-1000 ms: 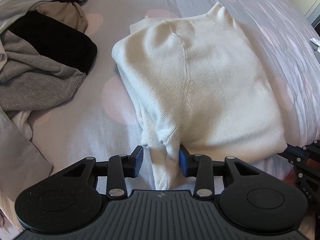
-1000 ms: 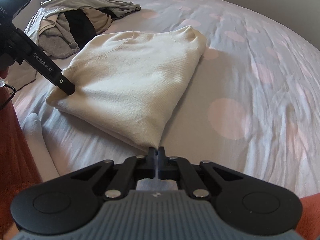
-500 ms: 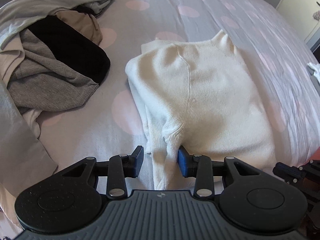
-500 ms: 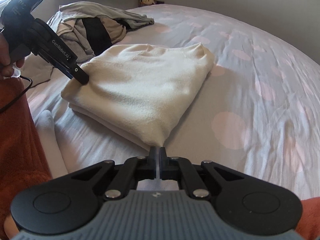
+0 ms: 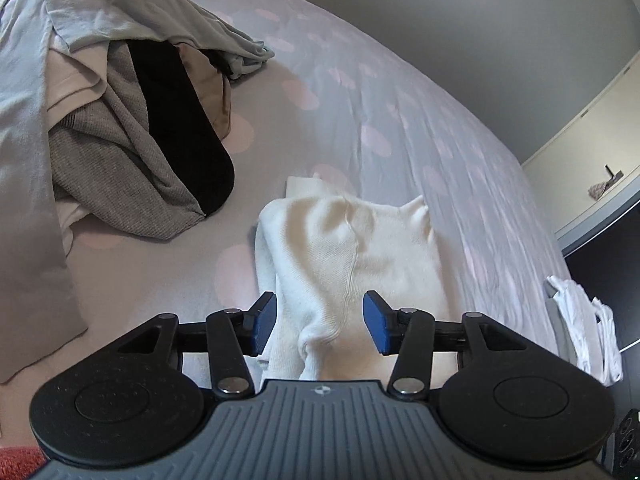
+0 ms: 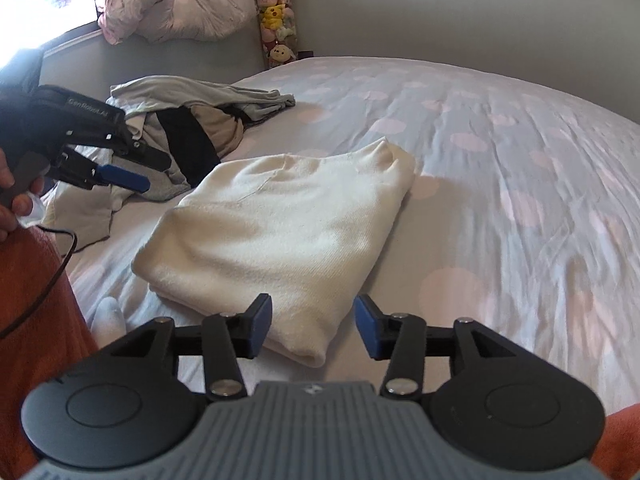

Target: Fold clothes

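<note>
Cream sweater lies folded into a rough rectangle on the bed, which has a grey cover with pale pink spots. Sweater sits near the bed's near edge, neck end pointing away toward the far side in the right wrist view. Seam runs down its top face in the left wrist view.

Left claw: jaws opening, blue pads clear of the fabric on both sides; a bunched bit of the sweater's near edge sits between them, not pinched. In the right wrist view the left claw hangs above the bed, left of the sweater and apart from it, held by a hand with a cable trailing down.

Right claw: jaws opening, pads apart; near corner of the sweater lies between and below them, no contact visible.

Pile of unfolded clothes sits left of the sweater, apart from it: light grey top draped over, grey knit, black piece, beige piece. Same pile shows behind the left claw in the right view.

White garment hangs off the bed's right edge in the left view. Orange fabric fills the lower left of the right view. Stuffed toys stacked in the far corner by the wall.
</note>
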`<action>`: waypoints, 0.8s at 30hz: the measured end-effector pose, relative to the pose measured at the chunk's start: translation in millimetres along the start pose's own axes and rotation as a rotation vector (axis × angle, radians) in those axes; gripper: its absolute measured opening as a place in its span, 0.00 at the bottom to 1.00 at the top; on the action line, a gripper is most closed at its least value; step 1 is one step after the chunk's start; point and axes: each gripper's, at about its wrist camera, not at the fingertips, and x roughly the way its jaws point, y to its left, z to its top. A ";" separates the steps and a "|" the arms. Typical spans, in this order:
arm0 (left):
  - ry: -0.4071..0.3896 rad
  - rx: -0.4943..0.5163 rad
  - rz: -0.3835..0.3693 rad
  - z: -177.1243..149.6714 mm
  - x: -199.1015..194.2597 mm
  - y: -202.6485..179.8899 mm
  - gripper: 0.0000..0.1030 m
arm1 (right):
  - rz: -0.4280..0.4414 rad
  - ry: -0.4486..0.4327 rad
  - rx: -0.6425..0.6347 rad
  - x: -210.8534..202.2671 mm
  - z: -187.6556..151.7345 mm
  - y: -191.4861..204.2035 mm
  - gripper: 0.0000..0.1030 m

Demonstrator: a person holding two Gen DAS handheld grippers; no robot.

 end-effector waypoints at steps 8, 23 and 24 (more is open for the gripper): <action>-0.019 -0.056 -0.071 12.6 6.7 1.8 0.66 | -0.018 -0.012 0.129 9.7 20.7 -22.1 0.68; -0.042 0.021 0.041 38.6 67.1 10.1 0.71 | -0.043 -0.108 0.096 64.7 70.8 -59.2 0.94; -0.025 0.008 0.046 36.6 72.9 14.2 0.71 | -0.042 -0.100 0.106 71.5 71.8 -63.1 0.94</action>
